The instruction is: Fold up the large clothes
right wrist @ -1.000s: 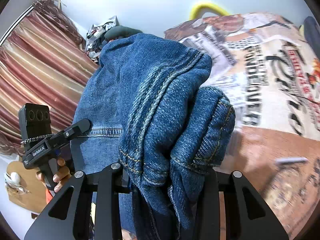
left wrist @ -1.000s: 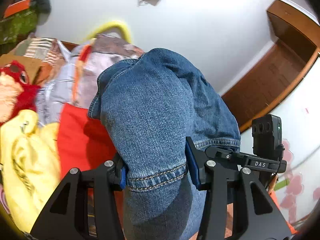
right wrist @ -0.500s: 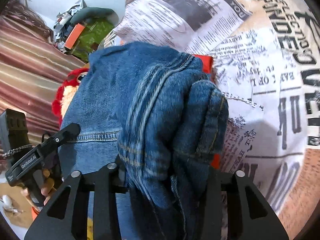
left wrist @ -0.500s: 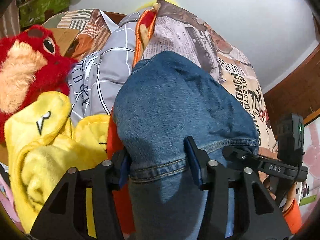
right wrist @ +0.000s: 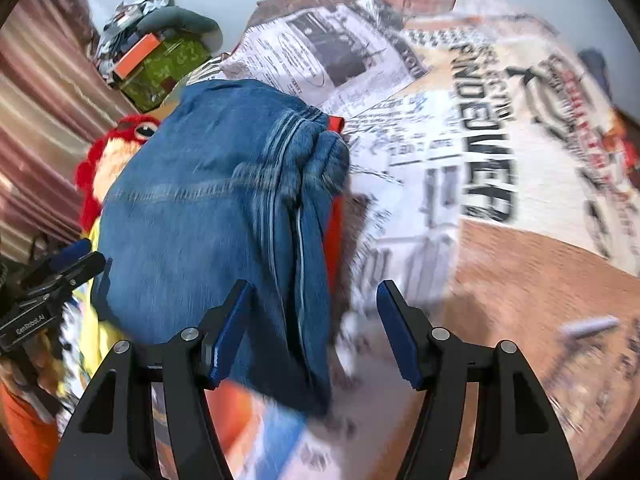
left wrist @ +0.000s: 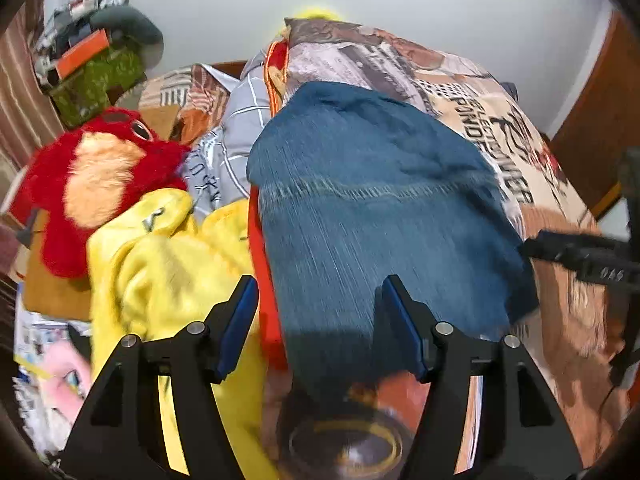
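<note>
Both grippers have let go since the earlier frames: a second ago each was clamped on denim held up in the air; now the folded jeans (left wrist: 372,216) lie on the bed and the fingers stand apart.

Left gripper (left wrist: 316,324): fingers spread wide, blue pads clear of cloth, near end of the jeans lying between and below them. Contact with the cloth: cannot tell, view is motion-blurred.
Right gripper (right wrist: 312,328): fingers likewise spread, nothing pinched. The jeans' seamed edge (right wrist: 288,184) runs up just left of centre.

Location of jeans: a compact bundle on the newspaper-print bedspread (right wrist: 460,152), resting partly over an orange-red garment (left wrist: 262,264). A yellow garment (left wrist: 160,260) lies just beside it on the left, a red plush toy (left wrist: 92,176) beyond that, and a grey checked cloth (left wrist: 236,140) behind.

Step in hand (judgement): release and set-down of the folded jeans; this item looks done or nearly so. The bundle appears bulky, thick at the seam side.

Next move (judgement): draw both grippers back without snagging the fold, then either press the bundle flat or pick the next garment. Yellow one is nearest the left gripper. It is crumpled, so finding an edge or corner will be needed before any lift.
</note>
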`<state>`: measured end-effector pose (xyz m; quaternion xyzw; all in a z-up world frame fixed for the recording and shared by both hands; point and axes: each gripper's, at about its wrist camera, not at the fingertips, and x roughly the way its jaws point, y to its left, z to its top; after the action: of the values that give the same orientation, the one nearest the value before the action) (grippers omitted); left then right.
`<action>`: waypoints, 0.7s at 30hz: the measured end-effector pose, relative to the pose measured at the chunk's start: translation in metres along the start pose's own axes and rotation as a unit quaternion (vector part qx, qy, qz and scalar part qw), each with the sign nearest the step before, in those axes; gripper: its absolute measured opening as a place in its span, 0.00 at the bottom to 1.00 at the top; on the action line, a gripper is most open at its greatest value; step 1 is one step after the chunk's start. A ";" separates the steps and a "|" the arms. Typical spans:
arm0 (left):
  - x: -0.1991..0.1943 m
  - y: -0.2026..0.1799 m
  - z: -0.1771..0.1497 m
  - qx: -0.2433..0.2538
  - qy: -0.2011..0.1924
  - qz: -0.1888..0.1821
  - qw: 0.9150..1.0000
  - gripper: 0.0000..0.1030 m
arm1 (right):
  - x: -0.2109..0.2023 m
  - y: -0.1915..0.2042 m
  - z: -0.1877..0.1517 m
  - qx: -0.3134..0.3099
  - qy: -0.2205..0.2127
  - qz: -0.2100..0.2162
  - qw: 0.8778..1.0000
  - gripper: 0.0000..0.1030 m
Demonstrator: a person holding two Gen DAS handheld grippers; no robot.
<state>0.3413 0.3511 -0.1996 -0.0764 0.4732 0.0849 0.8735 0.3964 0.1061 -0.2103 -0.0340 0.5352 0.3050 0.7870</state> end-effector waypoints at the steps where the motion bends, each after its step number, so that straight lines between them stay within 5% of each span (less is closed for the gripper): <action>1: -0.012 -0.003 -0.005 0.003 -0.007 0.004 1.000 0.61 | -0.017 0.004 -0.007 -0.016 -0.013 -0.007 1.000 0.59; 7: -0.113 -0.022 -0.016 -0.015 -0.087 0.000 0.996 0.61 | -0.108 0.041 -0.023 -0.070 -0.105 -0.014 0.992 0.59; 12: -0.219 -0.048 -0.034 -0.008 -0.194 -0.008 0.981 0.61 | -0.196 0.076 -0.043 -0.086 -0.200 0.011 0.976 0.59; 21: -0.365 -0.104 -0.110 0.014 -0.379 0.004 0.925 0.61 | -0.308 0.123 -0.114 -0.106 -0.368 0.025 0.924 0.59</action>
<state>0.0789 0.1984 0.0527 -0.0248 0.1078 0.1042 0.9884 0.1645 0.0261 0.0404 0.0110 0.1736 0.3705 0.9124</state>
